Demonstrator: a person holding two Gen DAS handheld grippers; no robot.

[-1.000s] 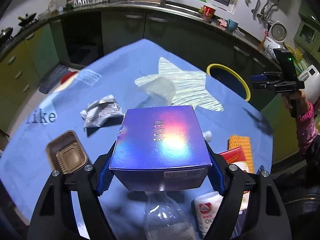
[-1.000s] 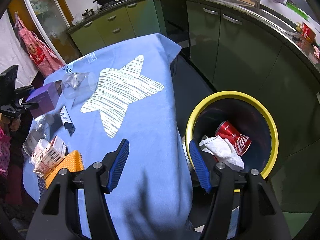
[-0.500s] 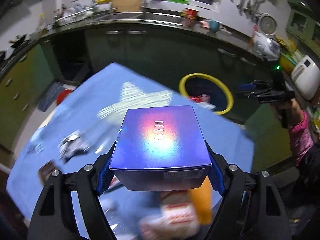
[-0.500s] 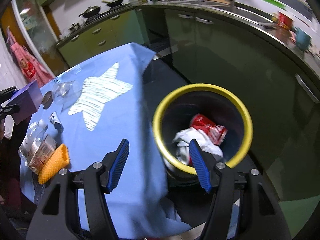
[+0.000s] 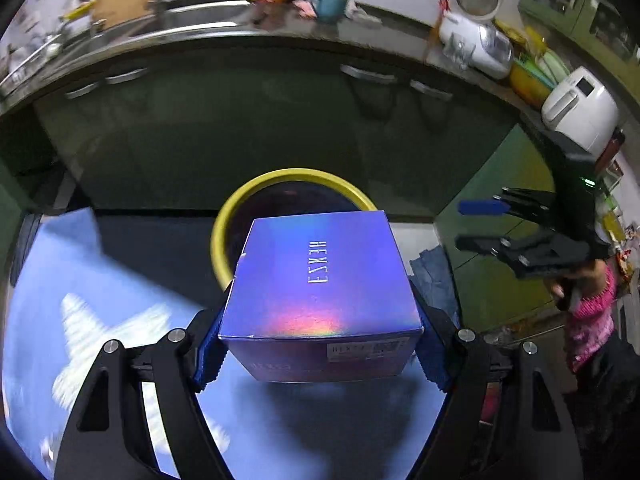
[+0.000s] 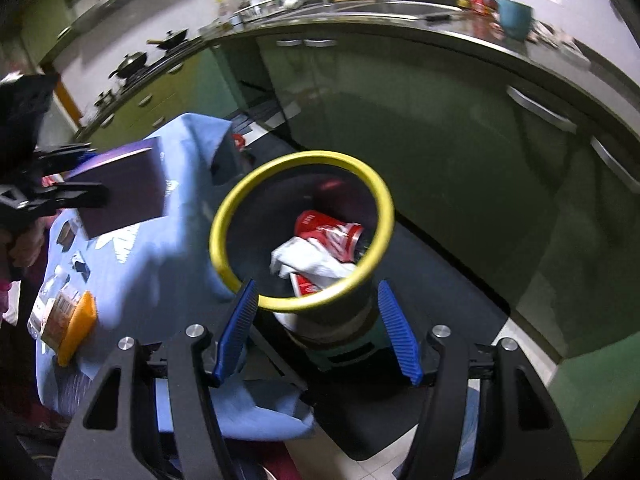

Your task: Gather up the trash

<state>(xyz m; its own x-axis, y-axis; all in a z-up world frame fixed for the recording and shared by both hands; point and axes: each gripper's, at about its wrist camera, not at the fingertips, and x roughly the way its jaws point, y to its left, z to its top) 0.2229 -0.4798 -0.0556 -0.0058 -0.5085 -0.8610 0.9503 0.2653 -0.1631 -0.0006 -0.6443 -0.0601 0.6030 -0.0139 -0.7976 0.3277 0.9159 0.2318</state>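
My left gripper (image 5: 320,348) is shut on a shiny blue-purple box (image 5: 320,292), its blue pads pressed to both sides. The box hangs over the table's edge, just short of the yellow-rimmed bin (image 5: 296,174). In the right wrist view the same box (image 6: 120,192) hangs left of the bin (image 6: 218,236), which holds a red can (image 6: 332,232) and crumpled white paper (image 6: 308,264). My right gripper (image 6: 318,332) is open and empty, just in front of the bin. It also shows in the left wrist view, as the right gripper (image 5: 480,226) to the right of the box.
A blue cloth with a white star (image 5: 92,320) covers the table. On its near end lie an orange sponge (image 6: 76,328) and some packets. Dark green cabinets (image 6: 440,140) curve close behind the bin. A pink sleeve (image 5: 592,320) holds the right gripper.
The left gripper swept the box from over the table's middle to its edge by the bin. The right gripper drew back and turned, so the bin now sits centred above its fingers.
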